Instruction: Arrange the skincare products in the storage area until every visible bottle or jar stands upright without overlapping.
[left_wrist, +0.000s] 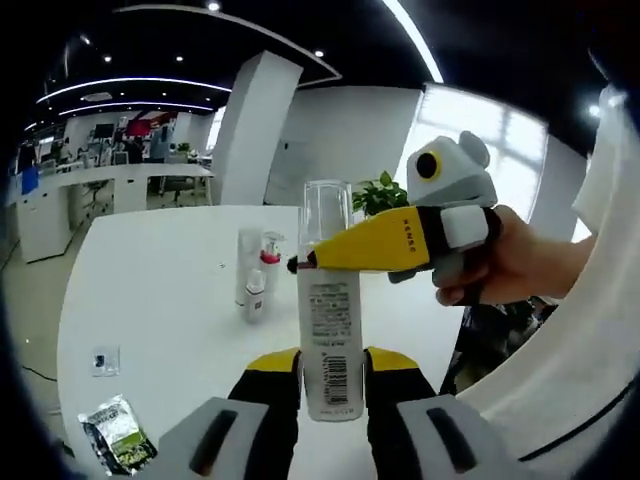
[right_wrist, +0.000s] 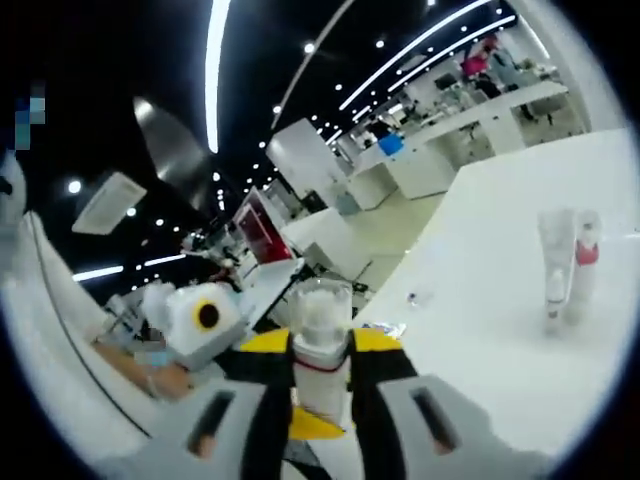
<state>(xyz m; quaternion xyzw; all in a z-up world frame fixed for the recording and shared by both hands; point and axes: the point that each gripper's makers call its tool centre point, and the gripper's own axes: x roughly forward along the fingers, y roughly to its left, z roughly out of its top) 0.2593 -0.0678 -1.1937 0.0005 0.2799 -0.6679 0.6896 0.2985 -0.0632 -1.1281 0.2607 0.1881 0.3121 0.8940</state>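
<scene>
A white bottle with a clear cap and a barcode label stands upright between my left gripper's yellow-and-black jaws, which are shut on its lower body. My right gripper reaches in from the right, held by a hand, and clamps the bottle at the neck just under the cap. In the right gripper view the same clear cap sits between the right gripper's shut jaws. Behind, three bottles stand upright close together on the white table; one has a red collar. They stand at the right as the bottles.
A small green-and-white sachet lies at the table's near left edge, with a small dark item beyond it. A potted plant stands past the table's far edge. Desks and a white pillar fill the office behind.
</scene>
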